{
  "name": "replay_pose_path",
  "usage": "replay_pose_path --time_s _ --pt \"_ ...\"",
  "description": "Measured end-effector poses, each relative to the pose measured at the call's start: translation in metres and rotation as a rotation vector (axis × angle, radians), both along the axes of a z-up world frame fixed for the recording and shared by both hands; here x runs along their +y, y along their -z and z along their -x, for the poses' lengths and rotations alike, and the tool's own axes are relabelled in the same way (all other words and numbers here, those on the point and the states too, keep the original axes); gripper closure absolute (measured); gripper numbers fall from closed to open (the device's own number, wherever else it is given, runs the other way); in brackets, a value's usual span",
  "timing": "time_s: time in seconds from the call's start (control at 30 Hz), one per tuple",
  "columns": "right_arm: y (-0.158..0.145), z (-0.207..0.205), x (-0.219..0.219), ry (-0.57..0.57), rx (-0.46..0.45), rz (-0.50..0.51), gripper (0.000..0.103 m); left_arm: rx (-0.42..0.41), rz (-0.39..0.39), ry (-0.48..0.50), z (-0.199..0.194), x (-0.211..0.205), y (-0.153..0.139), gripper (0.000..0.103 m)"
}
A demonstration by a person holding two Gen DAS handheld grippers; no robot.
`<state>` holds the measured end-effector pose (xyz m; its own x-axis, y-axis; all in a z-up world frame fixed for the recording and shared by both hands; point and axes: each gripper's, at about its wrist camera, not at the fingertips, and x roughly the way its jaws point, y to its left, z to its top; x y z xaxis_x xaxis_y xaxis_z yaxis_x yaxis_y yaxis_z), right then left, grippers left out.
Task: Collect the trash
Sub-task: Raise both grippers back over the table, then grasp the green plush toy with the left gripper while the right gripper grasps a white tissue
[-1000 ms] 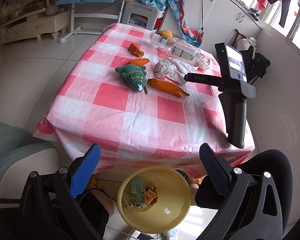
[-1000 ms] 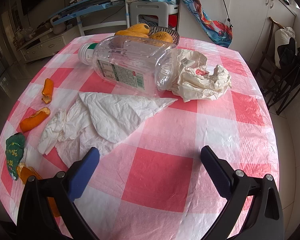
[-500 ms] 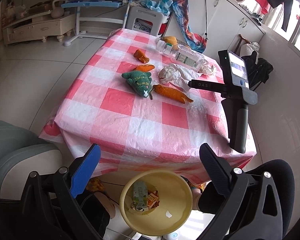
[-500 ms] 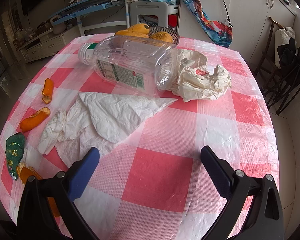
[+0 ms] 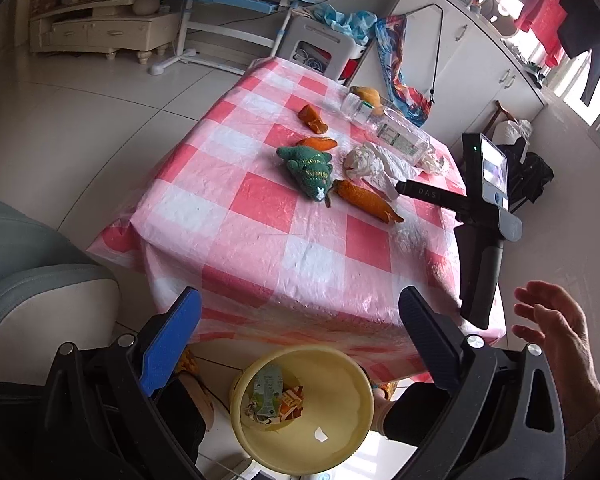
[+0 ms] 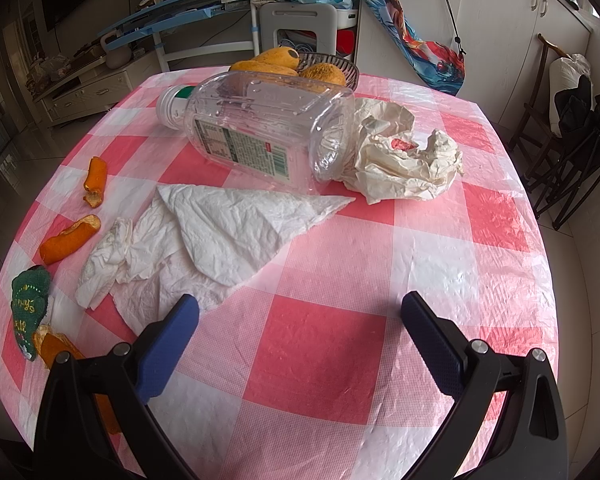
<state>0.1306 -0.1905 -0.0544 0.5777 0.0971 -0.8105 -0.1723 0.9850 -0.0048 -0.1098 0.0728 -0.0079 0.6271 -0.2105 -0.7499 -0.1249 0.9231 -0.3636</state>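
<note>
Jaws of both grippers, left and right, spread wide, gripping nothing; clear bottle on its side on bench, tissue just before it, crumpled paper touching its base

Tablecloth: red-and-white checked plastic sheet, glossy and finely crinkled.
Bottle: clear, smooth plastic bottle with a printed paper label and a white ribbed cap.
Napkin: thin white paper napkin, matt and creased.
Wrapper: cream crumpled paper wrapper, stiff-looking and dull.
Peel: orange fruit peels, matt and pitted.
Toy: green knitted cloth toy, fuzzy.
Bin: pale yellow plastic bin, smooth with a soft sheen.
Gripper pads: blue textured pads on black matt plastic.
</note>
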Motion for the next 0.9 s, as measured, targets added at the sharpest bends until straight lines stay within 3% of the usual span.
replay_pose_path --time_s 0.27,0.4,0.53,0.73,0.8,0.9 --pt "0.0 0.0 0.0 0.001 0.0 0.0 0.006 -0.016 -0.003 -0.059 -0.02 0.014 -0.005 0.008" --pt "0.0 0.0 0.0 0.001 0.0 0.0 0.006 0.015 -0.056 -0.04 -0.046 0.008 -0.006 0.008" --pt "0.0 0.001 -0.001 0.001 0.0 0.001 0.006 0.026 -0.062 -0.027 -0.083 0.003 -0.007 0.008" --pt "-0.002 0.002 -0.004 -0.056 0.039 -0.01 0.006 0.075 -0.08 -0.022 -0.141 -0.007 0.011 0.008" --pt "-0.009 0.007 -0.011 -0.052 0.059 -0.093 0.006 0.089 -0.093 -0.027 -0.156 -0.008 0.02 0.008" --pt "-0.023 0.02 -0.017 -0.068 -0.001 -0.117 0.006 0.113 -0.087 -0.041 -0.172 -0.008 0.033 0.008"
